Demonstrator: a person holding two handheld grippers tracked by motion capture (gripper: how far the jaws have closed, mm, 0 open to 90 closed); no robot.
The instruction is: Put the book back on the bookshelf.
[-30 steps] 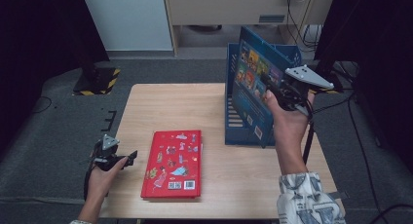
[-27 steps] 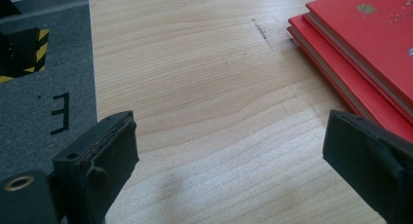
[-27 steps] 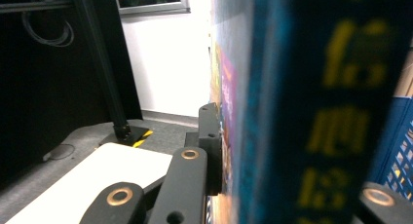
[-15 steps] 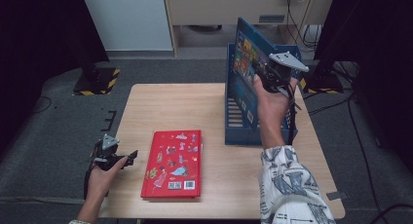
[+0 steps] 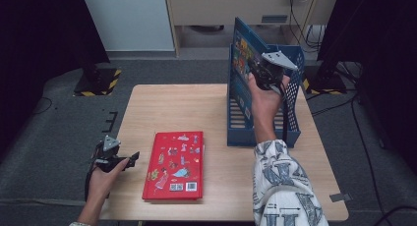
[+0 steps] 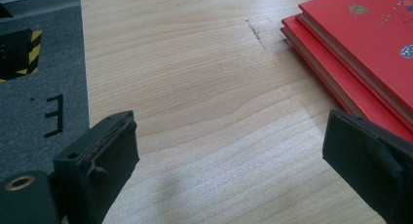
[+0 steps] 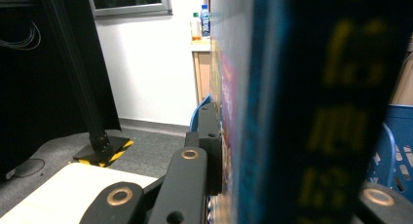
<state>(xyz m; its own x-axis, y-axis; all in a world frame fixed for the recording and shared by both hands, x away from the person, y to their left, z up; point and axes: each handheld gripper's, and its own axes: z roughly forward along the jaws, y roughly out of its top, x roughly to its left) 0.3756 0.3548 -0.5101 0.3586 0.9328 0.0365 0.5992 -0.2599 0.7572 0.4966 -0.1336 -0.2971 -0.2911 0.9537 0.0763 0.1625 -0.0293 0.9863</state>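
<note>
Two red books [image 5: 173, 165] lie stacked flat on the table's [image 5: 167, 108] near part, just beside the left gripper [image 5: 129, 159], whose jaws gape wide with nothing between them. Farther off, the right gripper [image 5: 255, 69] is clamped on a blue book [image 5: 242, 49], standing upright in the blue crate [image 5: 291, 113].
</note>
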